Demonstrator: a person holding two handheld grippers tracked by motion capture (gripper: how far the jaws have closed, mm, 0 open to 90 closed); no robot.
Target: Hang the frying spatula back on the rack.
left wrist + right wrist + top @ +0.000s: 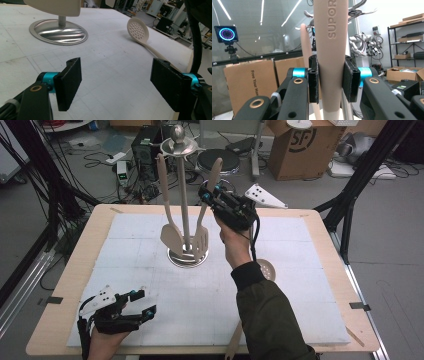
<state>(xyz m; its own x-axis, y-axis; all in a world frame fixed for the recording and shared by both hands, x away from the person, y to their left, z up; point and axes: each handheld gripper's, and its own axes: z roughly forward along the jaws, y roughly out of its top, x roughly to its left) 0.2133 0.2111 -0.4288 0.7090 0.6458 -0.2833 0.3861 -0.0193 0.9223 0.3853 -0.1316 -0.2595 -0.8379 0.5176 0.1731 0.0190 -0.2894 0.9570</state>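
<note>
A metal utensil stand [183, 195] rises from its round base [187, 257] at the middle of the white mat. A beige solid spatula [170, 235] hangs on its left side. My right gripper [212, 195], held high beside the stand's right side, is shut on the handle of a beige slotted turner [201, 240], whose blade hangs near the base. In the right gripper view the handle [331, 37] is pinched between both pads [313, 82]. My left gripper [142, 304] rests open at the mat's front left with nothing between its jaws [117, 85]. A beige skimmer [138, 28] lies on the mat.
The skimmer [267, 268] lies right of the stand, partly under the person's right forearm, its handle reaching the table's front edge. A white mat [150, 290] covers the wooden table. Behind the table stand a cardboard box [305, 145], a computer case [145, 145] and black tripod legs [360, 175].
</note>
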